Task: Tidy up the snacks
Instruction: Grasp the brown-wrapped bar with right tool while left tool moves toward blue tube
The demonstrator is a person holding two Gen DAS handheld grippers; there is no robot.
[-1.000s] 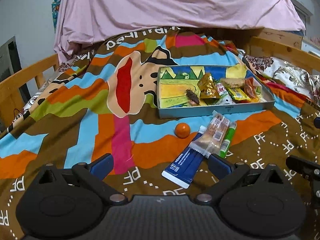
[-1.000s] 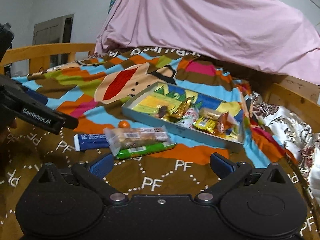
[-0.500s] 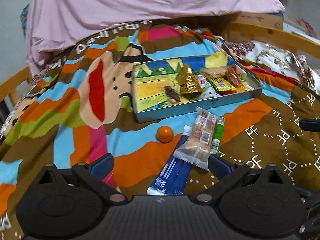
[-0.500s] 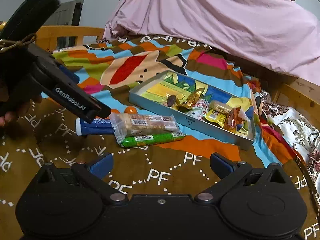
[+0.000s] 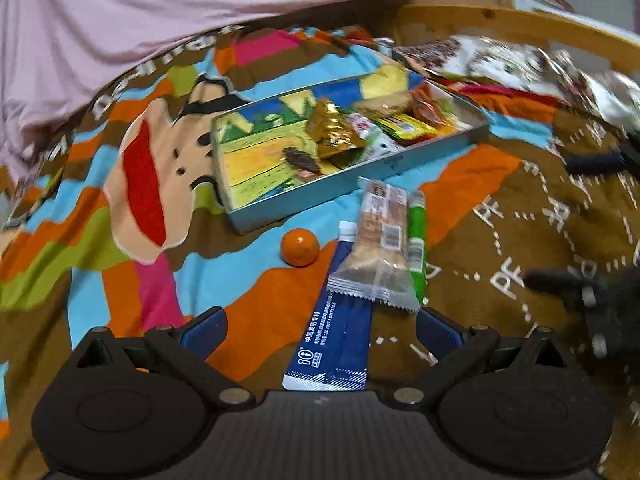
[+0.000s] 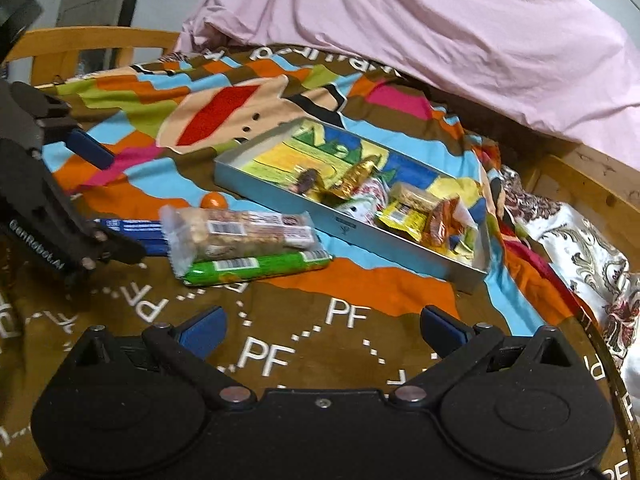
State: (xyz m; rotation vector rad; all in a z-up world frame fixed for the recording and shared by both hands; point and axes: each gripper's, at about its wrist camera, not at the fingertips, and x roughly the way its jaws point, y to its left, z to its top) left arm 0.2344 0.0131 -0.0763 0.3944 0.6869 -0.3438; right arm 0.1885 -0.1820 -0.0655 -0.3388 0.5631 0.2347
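The left gripper [image 5: 320,330] has been brought down over the blue packet [image 5: 336,336], jaws spread and empty like the right gripper's [image 6: 322,330] — a pickup seems imminent — beside the tray [image 5: 360,178].

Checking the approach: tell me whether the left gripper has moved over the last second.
Yes. In the right wrist view the left gripper has advanced toward the blue packet, closer to the metal tray.
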